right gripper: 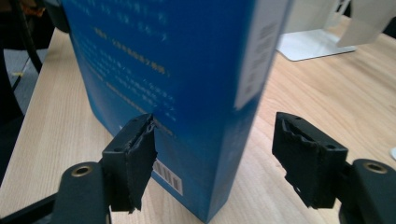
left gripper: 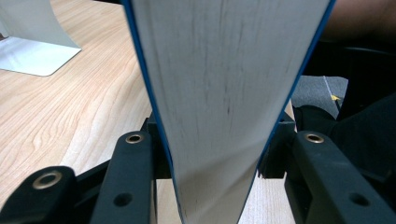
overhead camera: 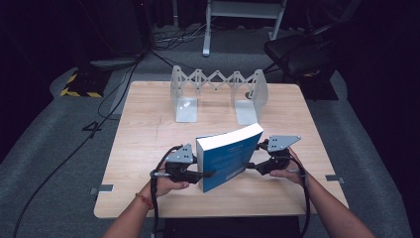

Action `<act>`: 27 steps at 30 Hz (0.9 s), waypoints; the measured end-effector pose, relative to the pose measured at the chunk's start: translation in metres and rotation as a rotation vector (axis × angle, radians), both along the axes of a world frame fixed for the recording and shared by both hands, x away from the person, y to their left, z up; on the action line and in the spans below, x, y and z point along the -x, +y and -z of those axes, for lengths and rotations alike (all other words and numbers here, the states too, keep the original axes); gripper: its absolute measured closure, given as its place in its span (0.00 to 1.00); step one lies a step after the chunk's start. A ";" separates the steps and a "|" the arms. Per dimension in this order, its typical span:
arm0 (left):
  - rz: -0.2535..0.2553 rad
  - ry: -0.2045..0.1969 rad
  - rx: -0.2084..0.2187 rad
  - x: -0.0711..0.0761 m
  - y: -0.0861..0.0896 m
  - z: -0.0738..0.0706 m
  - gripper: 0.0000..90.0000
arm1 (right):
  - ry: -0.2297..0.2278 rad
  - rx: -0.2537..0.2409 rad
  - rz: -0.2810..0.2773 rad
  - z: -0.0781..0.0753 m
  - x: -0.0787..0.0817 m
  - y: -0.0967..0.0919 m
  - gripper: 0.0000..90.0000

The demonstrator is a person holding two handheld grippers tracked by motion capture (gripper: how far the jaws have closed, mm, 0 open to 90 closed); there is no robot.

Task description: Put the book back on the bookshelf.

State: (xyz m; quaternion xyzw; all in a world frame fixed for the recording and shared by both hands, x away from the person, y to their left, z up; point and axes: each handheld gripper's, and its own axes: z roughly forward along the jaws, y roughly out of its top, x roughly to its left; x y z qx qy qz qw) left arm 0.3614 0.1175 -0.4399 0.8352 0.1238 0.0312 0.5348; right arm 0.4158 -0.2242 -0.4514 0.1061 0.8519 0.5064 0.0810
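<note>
blue book stood upright on the table, clamped across its page edge by the left gripper, right gripper open astride its spine; transfer to the expanding bookend rack ahead remains.

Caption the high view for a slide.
Left tool clamps an upright blue book on the wooden table; right tool open beside it.
</note>
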 end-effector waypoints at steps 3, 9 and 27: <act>-0.038 -0.038 -0.079 0.003 -0.002 0.004 0.58 | -0.004 -0.001 -0.024 0.002 0.003 0.002 0.41; -0.079 -0.074 -0.106 0.010 -0.002 0.007 0.56 | -0.005 -0.016 -0.031 0.003 0.005 -0.006 0.51; -0.139 -0.032 -0.076 0.002 0.001 0.007 0.52 | -0.046 0.032 -0.094 -0.005 0.052 -0.021 0.68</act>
